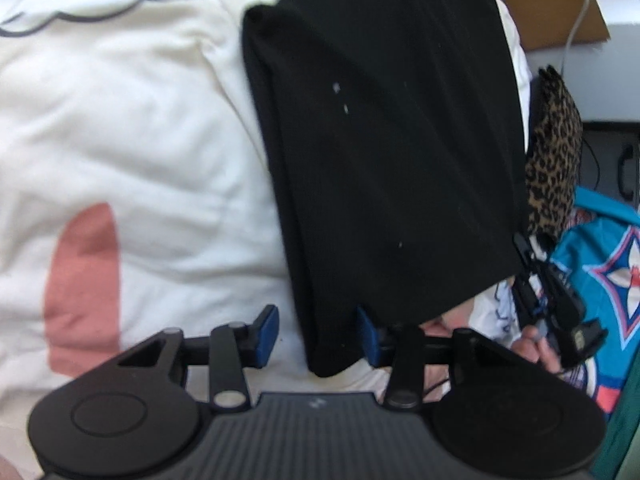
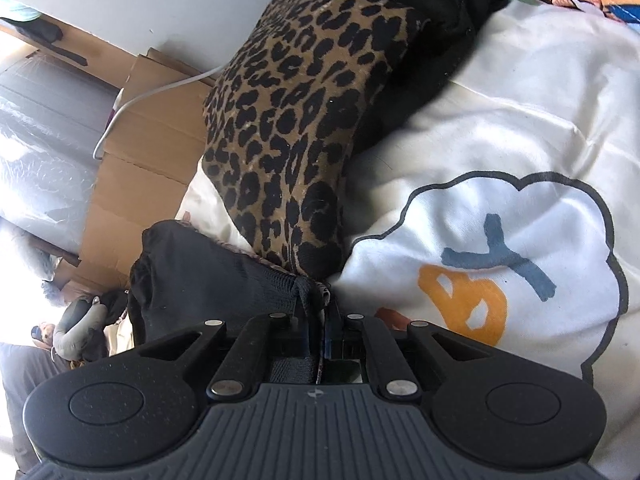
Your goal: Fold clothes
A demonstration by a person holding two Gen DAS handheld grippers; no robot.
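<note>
A black garment [image 1: 380,140], folded into a long strip, lies across the white bedding [image 1: 120,140]. My left gripper [image 1: 316,328] is open at the strip's near end, and the black corner sits between its blue pads [image 1: 266,330], close to the right one. My right gripper [image 1: 548,300] is at the strip's right edge, held by a hand. In the right wrist view, the right gripper [image 2: 318,304] is shut on a bunched edge of the black garment [image 2: 208,272]. A leopard-print garment [image 2: 300,120] lies just ahead of it.
The bedding [image 2: 500,120] carries a cloud print [image 2: 500,260] with letters. A teal jersey [image 1: 608,272] lies at the right beside the leopard-print garment [image 1: 554,152]. Cardboard boxes [image 2: 152,152] and a white cable [image 2: 160,92] stand beyond the bed's edge.
</note>
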